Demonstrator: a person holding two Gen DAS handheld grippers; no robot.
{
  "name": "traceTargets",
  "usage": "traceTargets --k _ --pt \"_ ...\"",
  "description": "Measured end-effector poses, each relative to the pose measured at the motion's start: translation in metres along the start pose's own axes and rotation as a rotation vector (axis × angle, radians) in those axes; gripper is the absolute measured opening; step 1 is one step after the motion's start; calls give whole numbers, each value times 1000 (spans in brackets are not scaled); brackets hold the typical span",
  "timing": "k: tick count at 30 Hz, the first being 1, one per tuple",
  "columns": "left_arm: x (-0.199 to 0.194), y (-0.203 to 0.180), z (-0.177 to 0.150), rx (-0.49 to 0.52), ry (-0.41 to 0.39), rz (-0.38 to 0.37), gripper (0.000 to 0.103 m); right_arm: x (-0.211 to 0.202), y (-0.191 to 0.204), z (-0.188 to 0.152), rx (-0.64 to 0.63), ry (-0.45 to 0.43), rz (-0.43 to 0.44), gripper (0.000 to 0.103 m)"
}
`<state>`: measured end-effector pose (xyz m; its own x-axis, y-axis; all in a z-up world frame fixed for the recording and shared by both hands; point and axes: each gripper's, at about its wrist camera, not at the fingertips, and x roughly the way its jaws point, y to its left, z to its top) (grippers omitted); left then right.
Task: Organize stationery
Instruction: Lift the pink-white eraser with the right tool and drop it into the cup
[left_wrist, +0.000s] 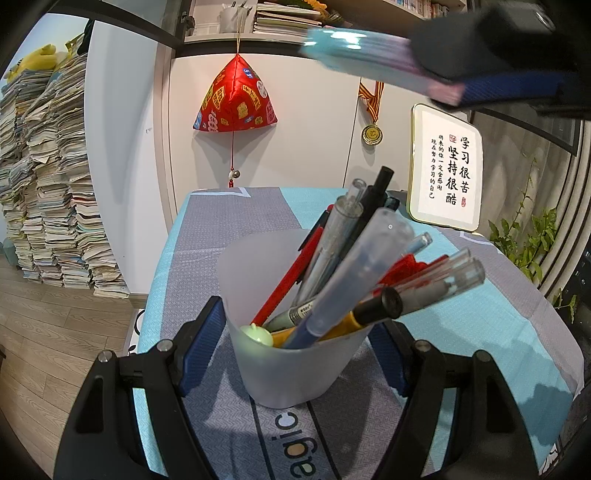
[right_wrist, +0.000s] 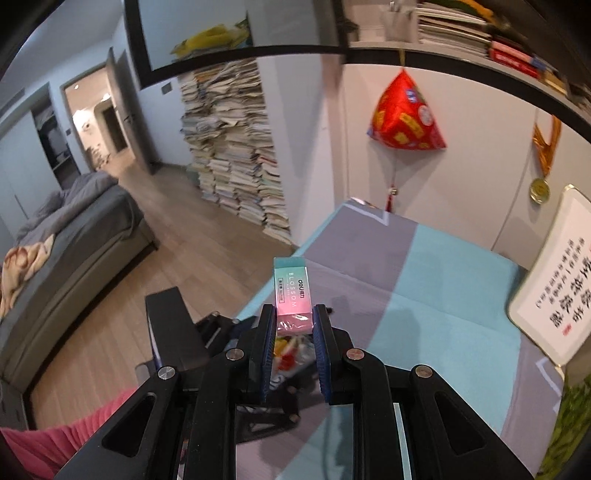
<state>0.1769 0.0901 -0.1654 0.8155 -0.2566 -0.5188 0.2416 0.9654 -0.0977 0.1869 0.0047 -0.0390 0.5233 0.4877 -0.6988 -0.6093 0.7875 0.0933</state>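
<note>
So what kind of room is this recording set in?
Most likely a bedroom used for study at home: a bed with rumpled bedding, tall floor stacks of books, and a cloth-covered table with a pen cup.

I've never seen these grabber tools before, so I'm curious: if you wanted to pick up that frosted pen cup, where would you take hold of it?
Grip the frosted cup low on its smooth wall, level from the near side, as the left gripper does. Its pens fan out above the rim, blocking any approach from the top.
</note>
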Motion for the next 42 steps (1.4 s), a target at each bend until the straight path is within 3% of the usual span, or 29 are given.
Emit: traceTargets --k 20,42 --pt "-1 0 -1 1 1 -1 75 33 -2 5 42 89 48 21" --pt "-2 -3 -2 -2 4 -2 75 40 -9 5 95 103 69 21"
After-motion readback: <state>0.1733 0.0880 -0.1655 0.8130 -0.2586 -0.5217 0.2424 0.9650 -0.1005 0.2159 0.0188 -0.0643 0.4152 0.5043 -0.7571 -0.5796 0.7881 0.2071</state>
